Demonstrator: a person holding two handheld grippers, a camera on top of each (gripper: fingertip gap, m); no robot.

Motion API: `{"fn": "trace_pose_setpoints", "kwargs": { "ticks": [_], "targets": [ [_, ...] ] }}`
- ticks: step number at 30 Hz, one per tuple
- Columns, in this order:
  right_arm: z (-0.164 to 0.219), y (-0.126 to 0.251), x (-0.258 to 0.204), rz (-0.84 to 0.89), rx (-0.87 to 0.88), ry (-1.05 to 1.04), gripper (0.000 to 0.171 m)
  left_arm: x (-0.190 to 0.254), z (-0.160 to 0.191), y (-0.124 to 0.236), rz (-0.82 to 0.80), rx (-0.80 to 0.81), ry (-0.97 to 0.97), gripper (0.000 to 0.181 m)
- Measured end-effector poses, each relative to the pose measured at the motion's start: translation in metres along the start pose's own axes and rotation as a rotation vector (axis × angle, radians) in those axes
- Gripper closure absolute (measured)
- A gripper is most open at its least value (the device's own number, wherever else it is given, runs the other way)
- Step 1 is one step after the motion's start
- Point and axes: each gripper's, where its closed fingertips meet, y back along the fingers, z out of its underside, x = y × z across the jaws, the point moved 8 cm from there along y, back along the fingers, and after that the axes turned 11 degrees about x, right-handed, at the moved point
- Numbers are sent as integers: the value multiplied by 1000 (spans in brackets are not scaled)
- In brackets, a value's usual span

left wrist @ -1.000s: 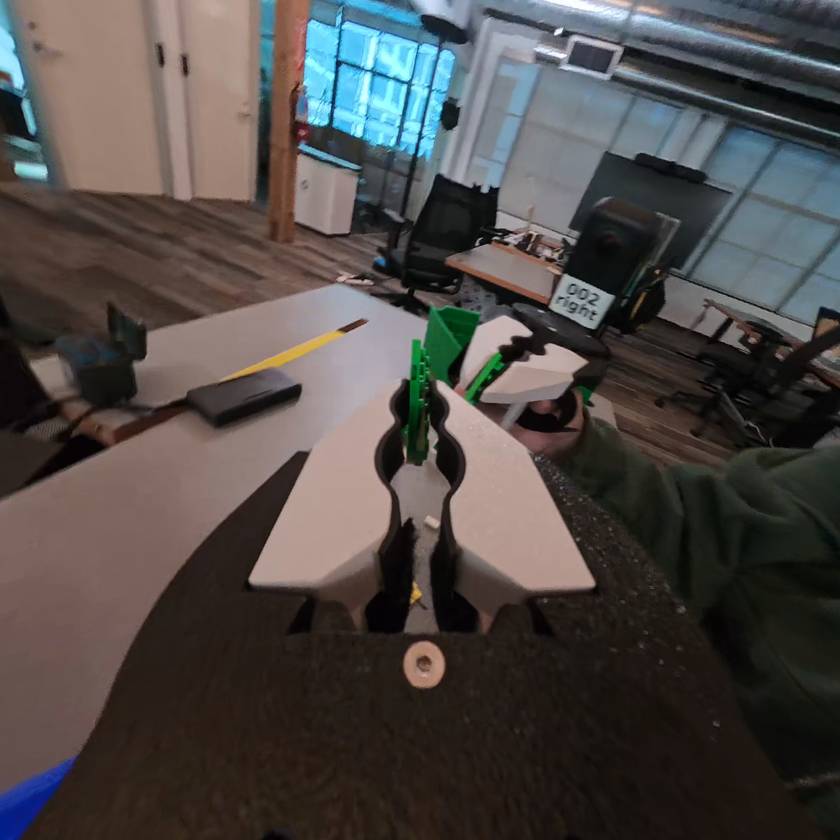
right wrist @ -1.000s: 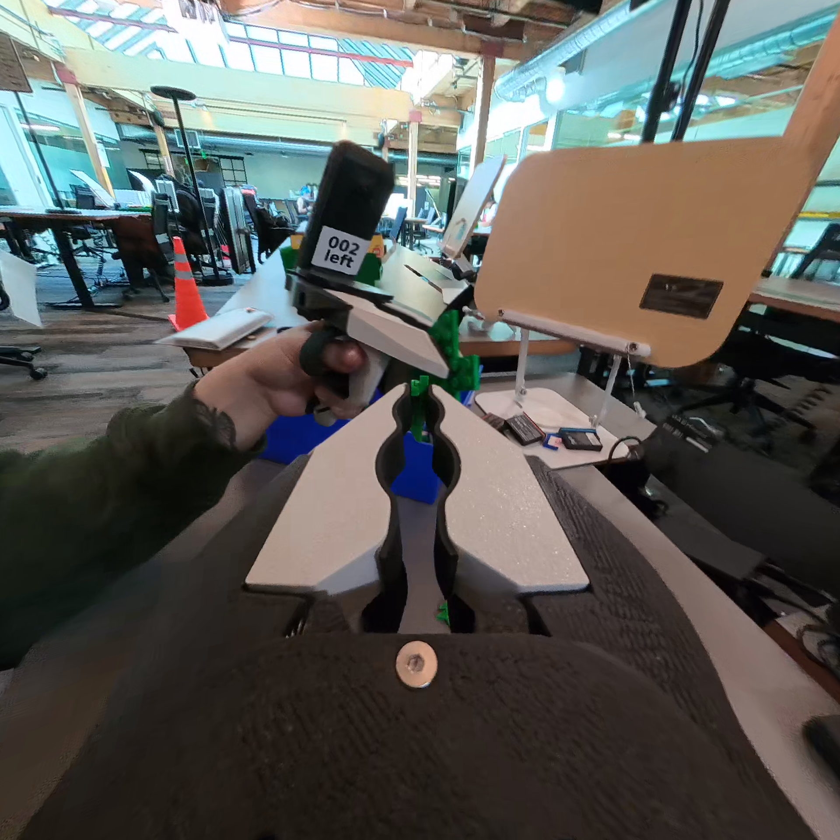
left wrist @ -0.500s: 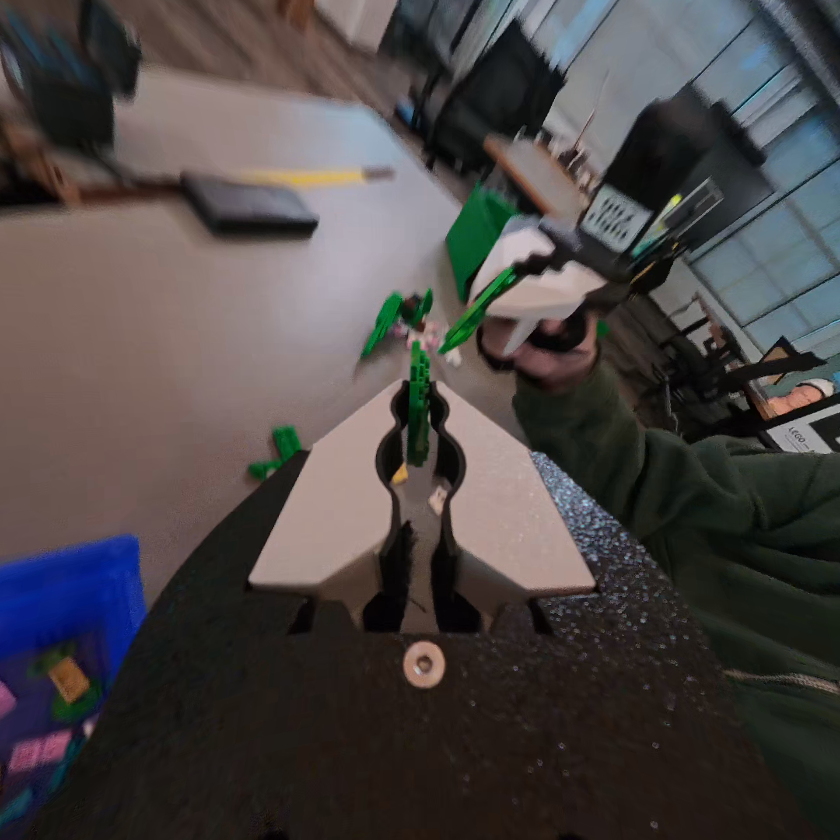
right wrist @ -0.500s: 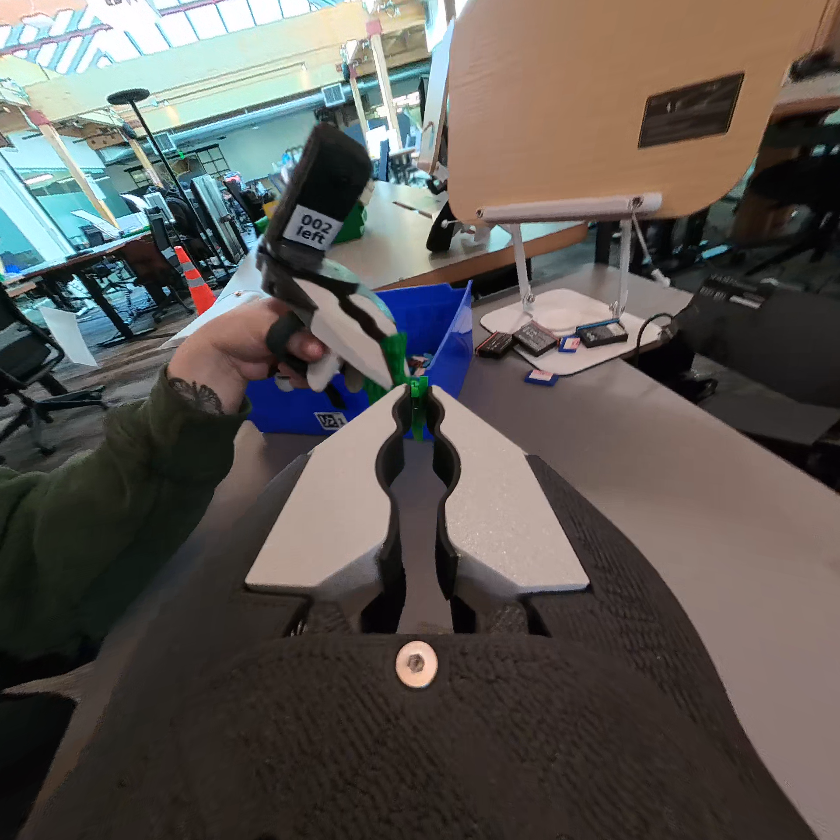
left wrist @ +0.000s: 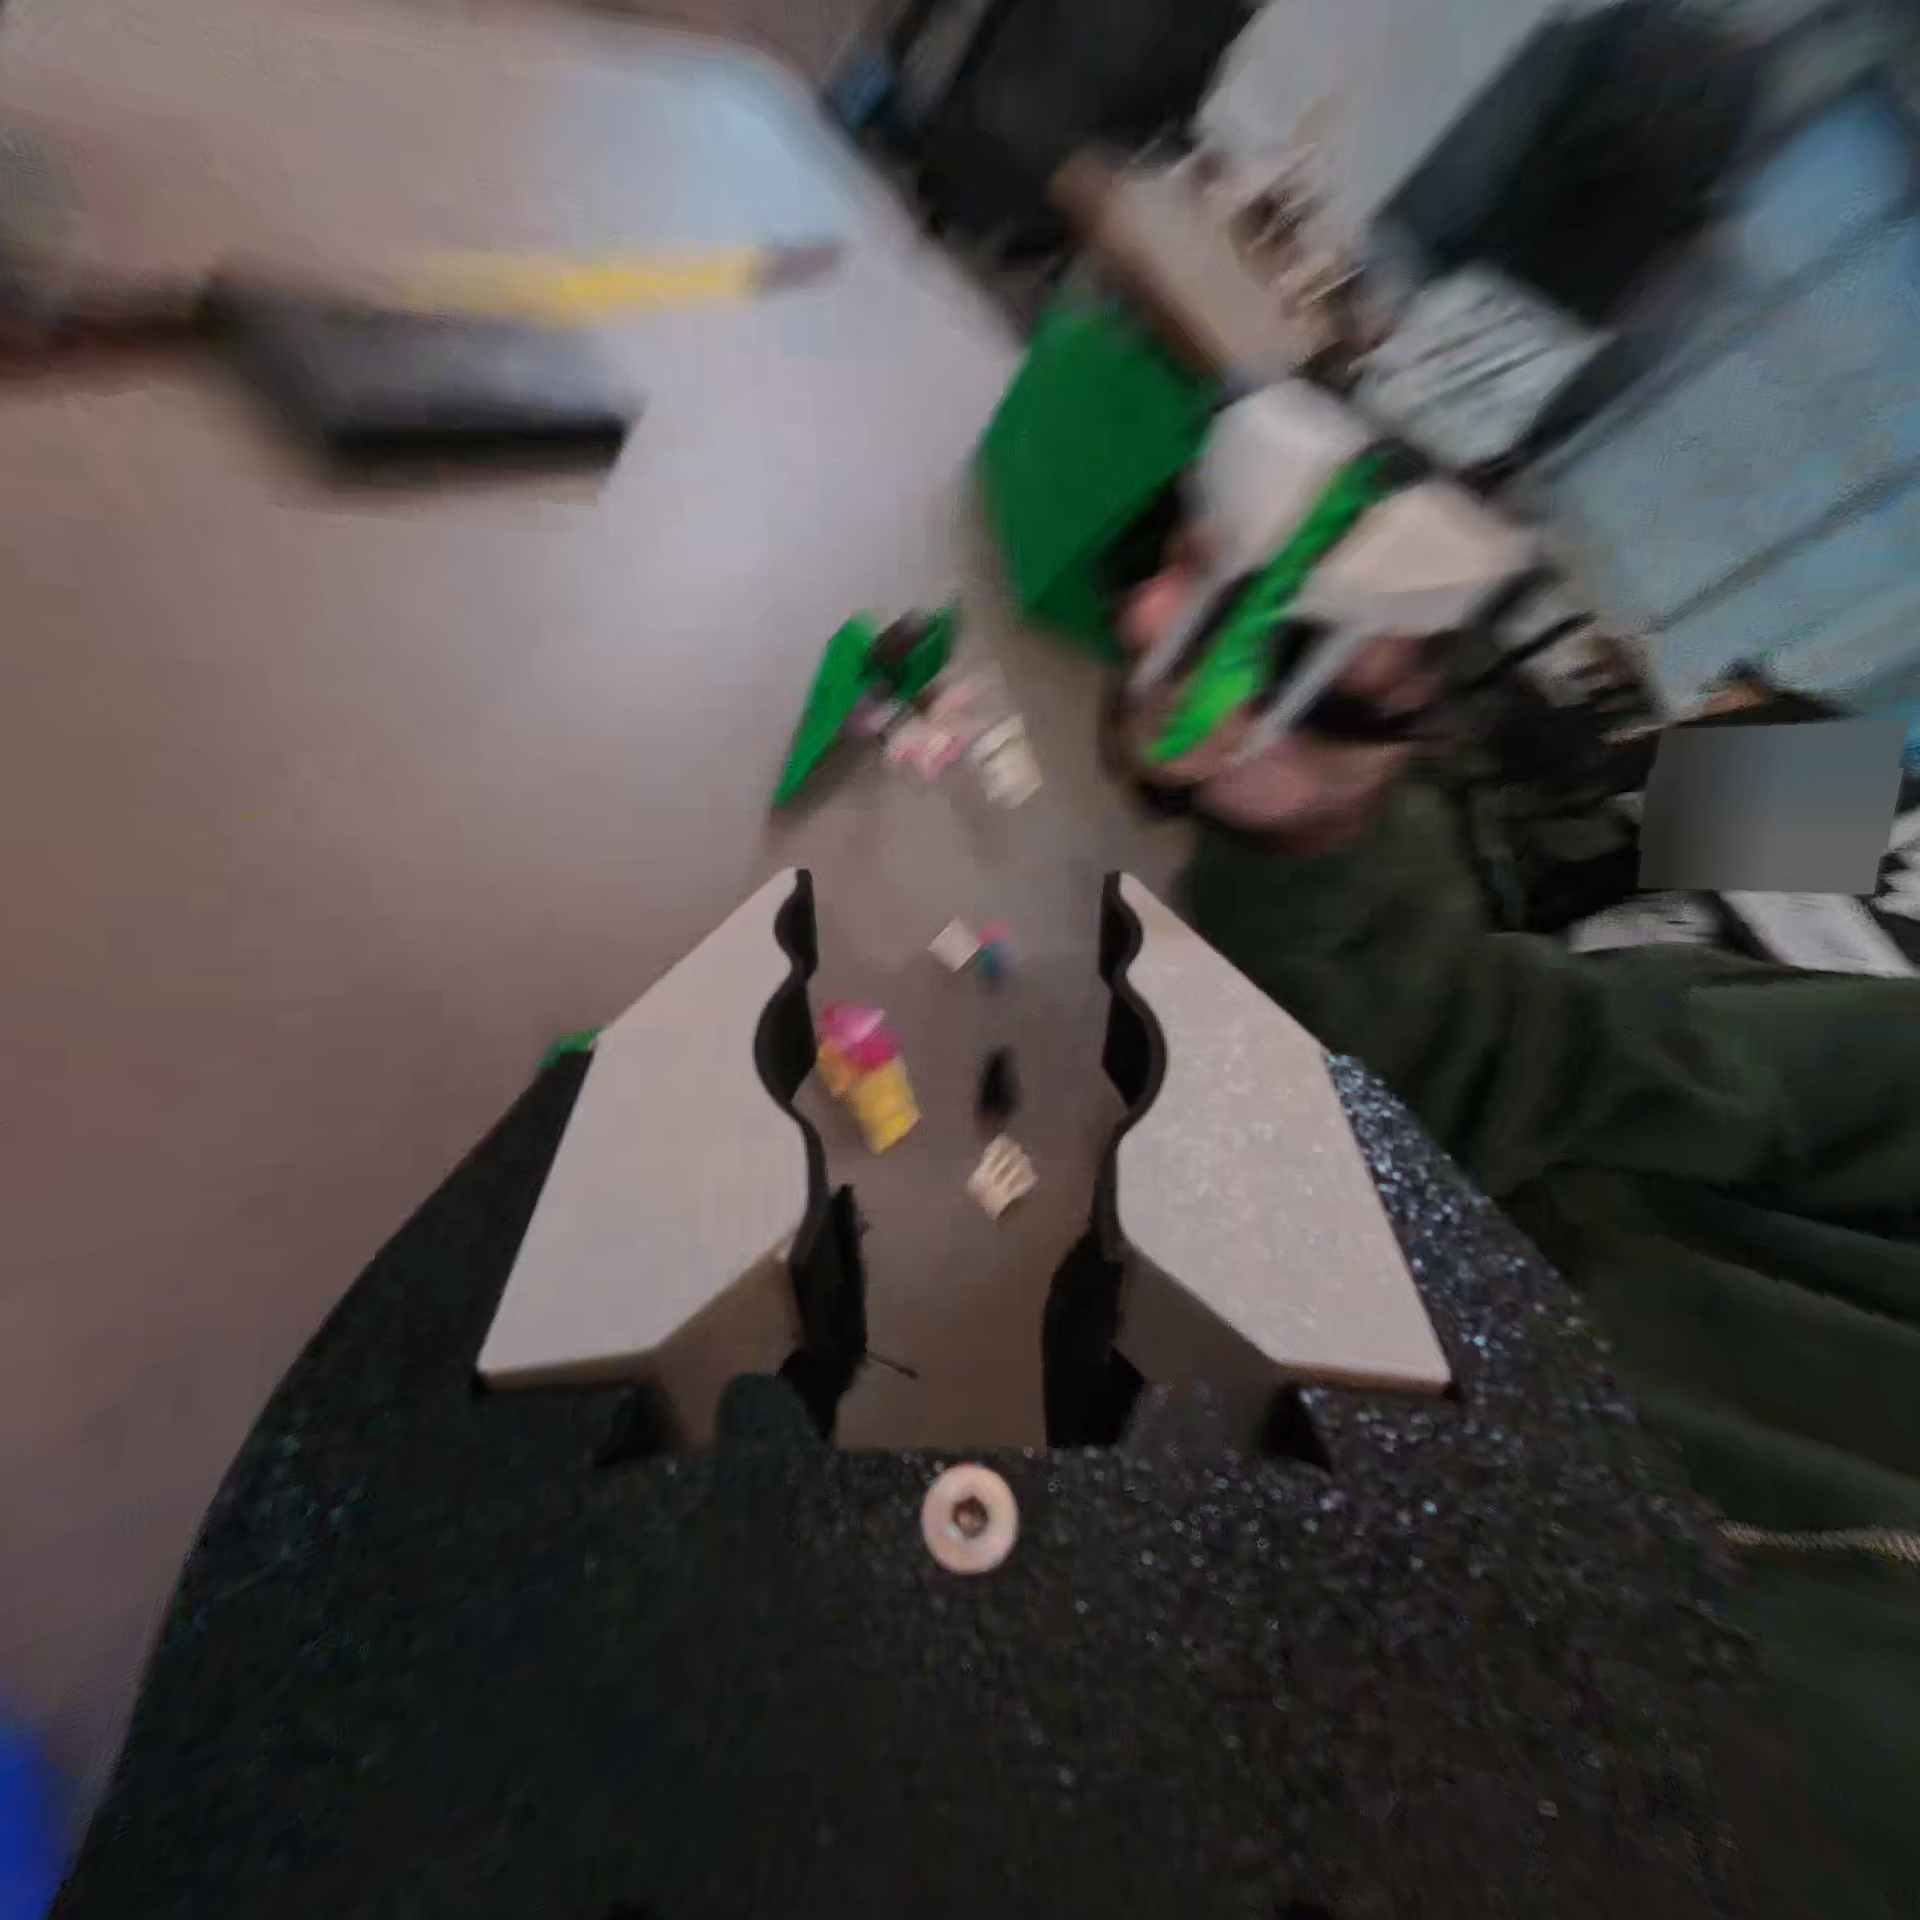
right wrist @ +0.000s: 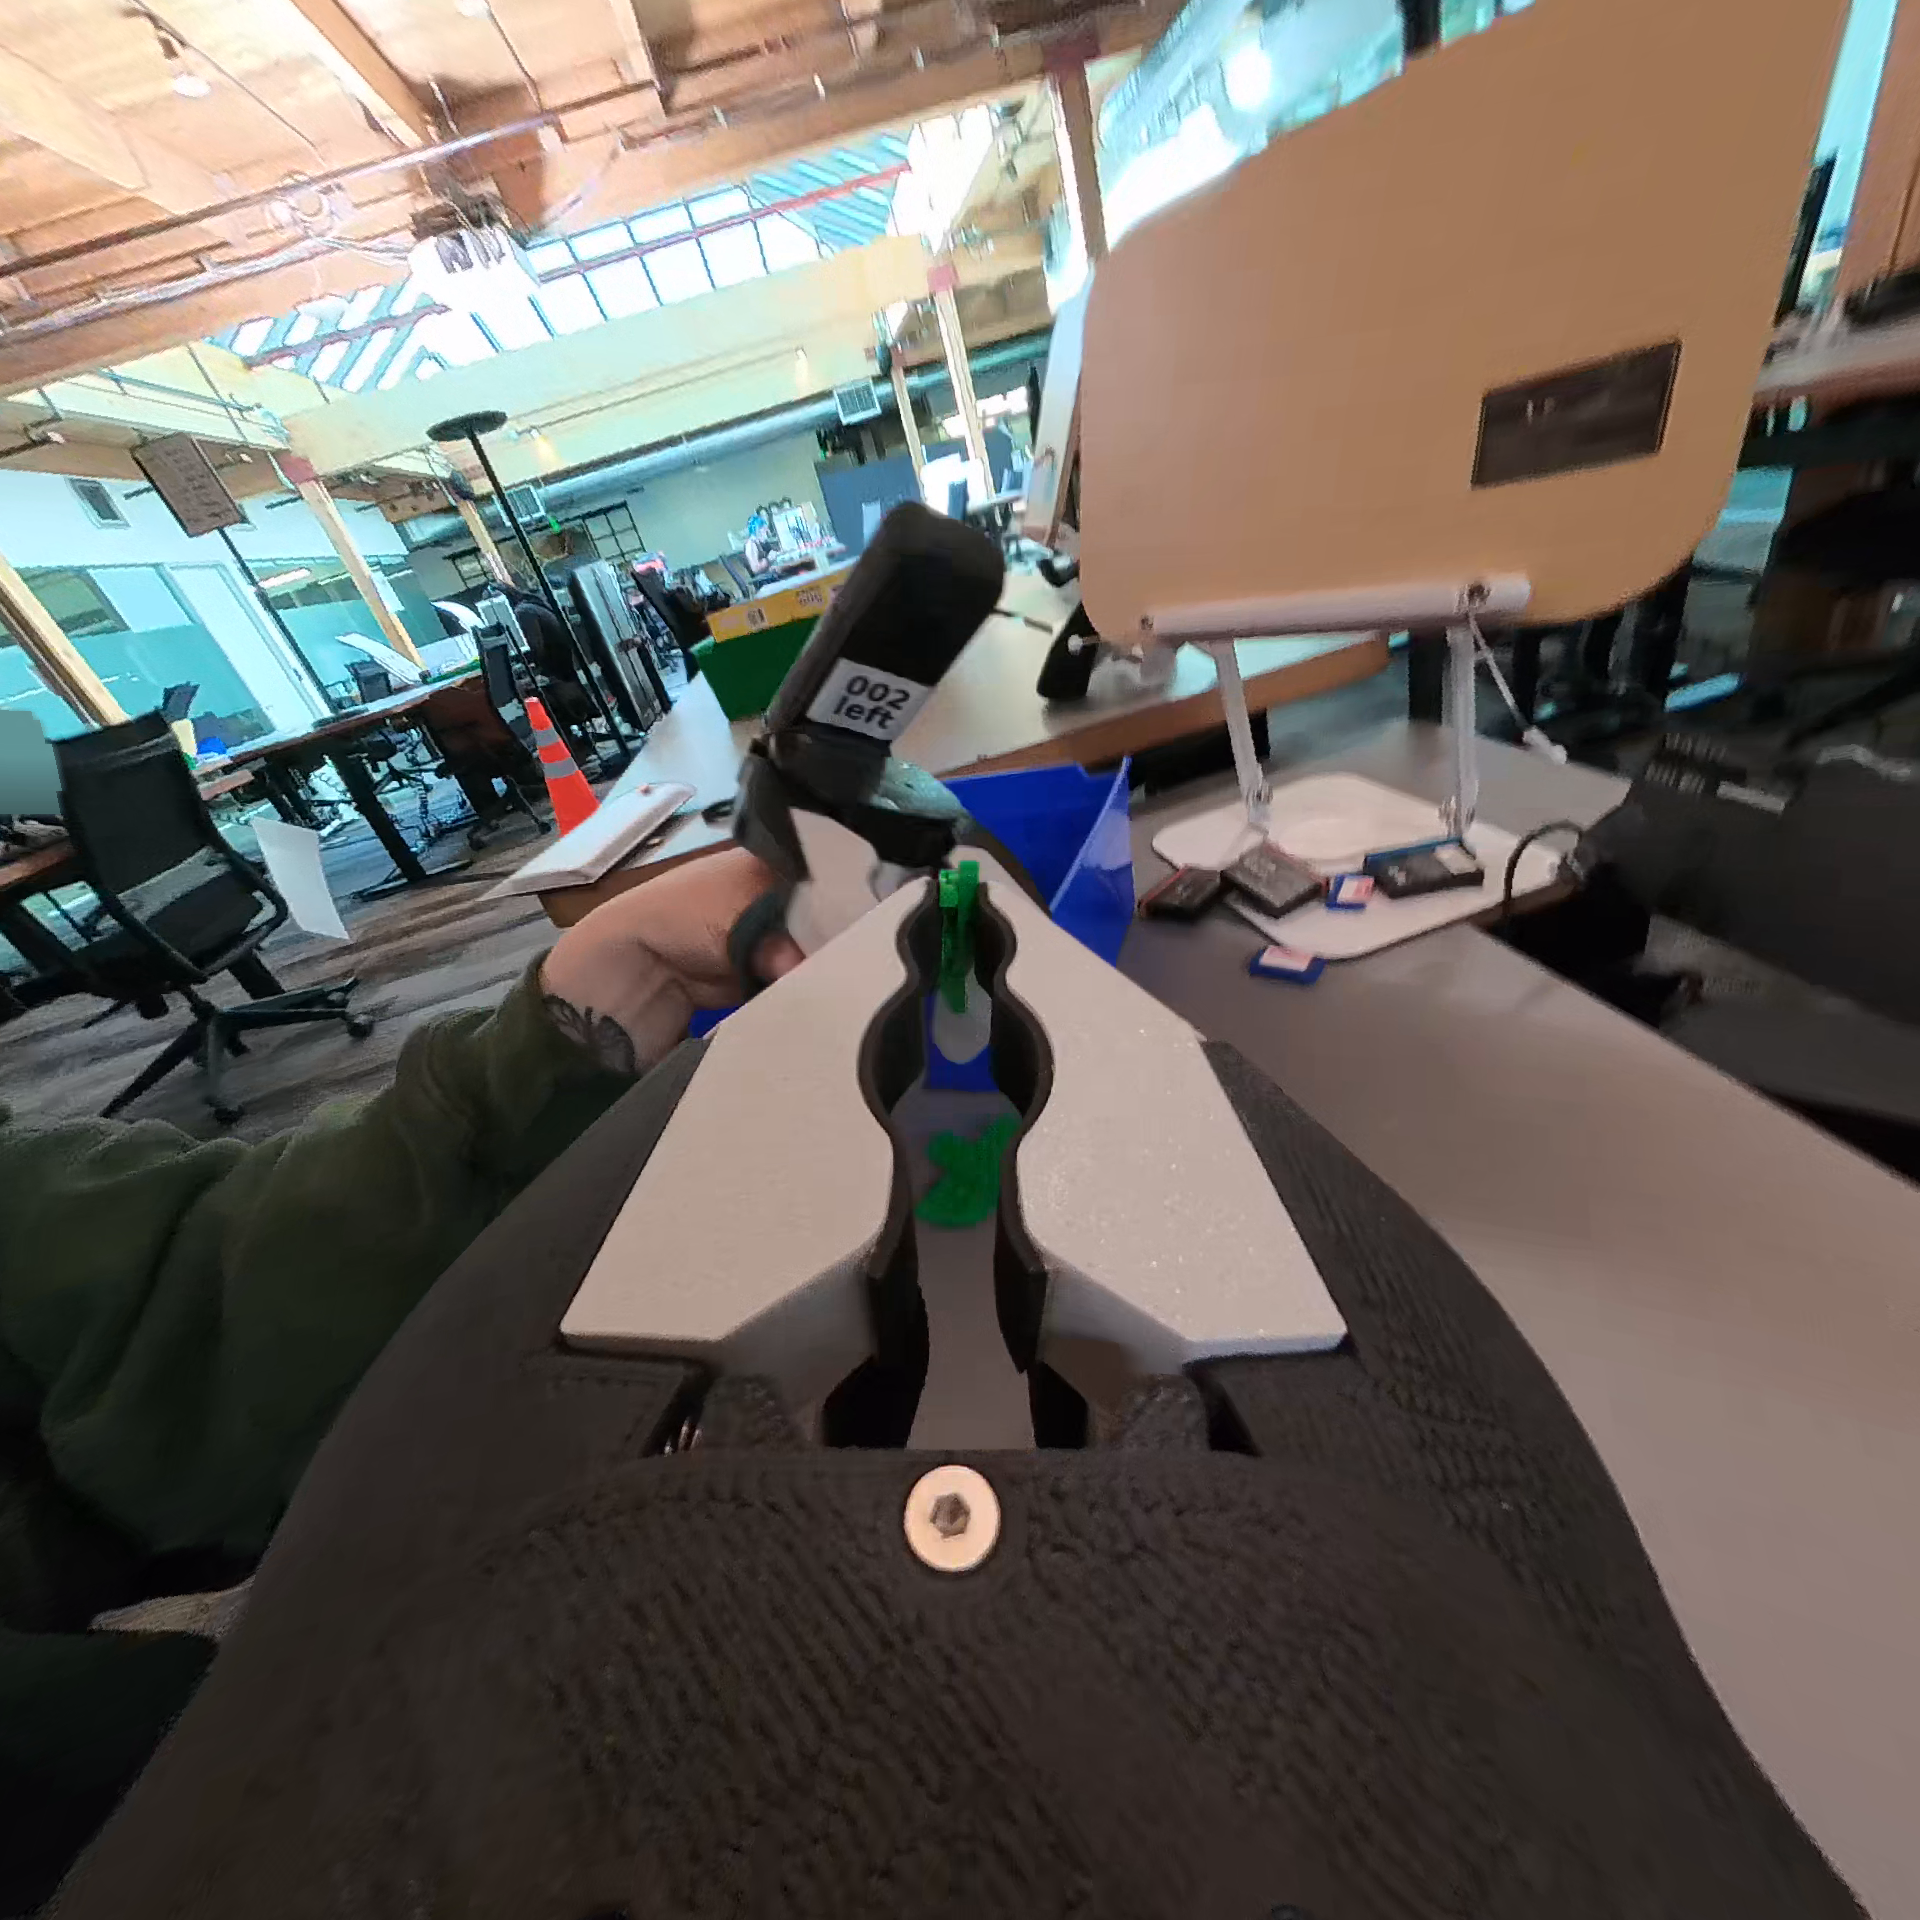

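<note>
Green piece (right wrist: 957,928) is standing long-axis up toward frame top, clamped in the right claw (right wrist: 961,904); left claw (left wrist: 956,914) is gaping apart, empty, over small bricks (left wrist: 868,1075) lying on the surface (left wrist: 312,831).

— Where's my left camera looking?
— Down along its own fingers (left wrist: 1226,1122) at the grey table (left wrist: 312,831), close and blurred; the right gripper (left wrist: 1195,727) shows beyond.
— And my right one?
— Nearly level across that table (right wrist: 1558,1195) into the office. The left gripper (right wrist: 883,790) sits near. I see the table in both.
</note>
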Motion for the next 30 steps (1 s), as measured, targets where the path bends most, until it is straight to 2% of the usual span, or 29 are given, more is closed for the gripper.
{"fn": "trace_pose_setpoints", "kwargs": {
  "ticks": [2,4,7,16,22,25,26,30],
  "targets": [
    [-8,2,-7,-19,34,64,168,24,-18,6,160,158,-82,138],
    [-15,4,-15,-40,44,123,168,39,-26,11,220,241,-171,148],
    [-20,4,-27,-60,28,218,168,50,-29,14,234,263,-256,162],
    [-27,2,-45,-73,2,376,168,62,-28,9,302,249,-266,173],
    [-28,-1,-50,85,10,672,168,64,-33,10,174,283,-279,179],
    [-33,1,-50,151,40,724,168,56,-37,25,36,294,-250,179],
    [-34,2,-48,151,49,692,168,48,-40,38,-75,310,-231,179],
    [-37,6,-38,124,133,482,168,-4,-28,114,-780,253,-164,178]
  ]
}}
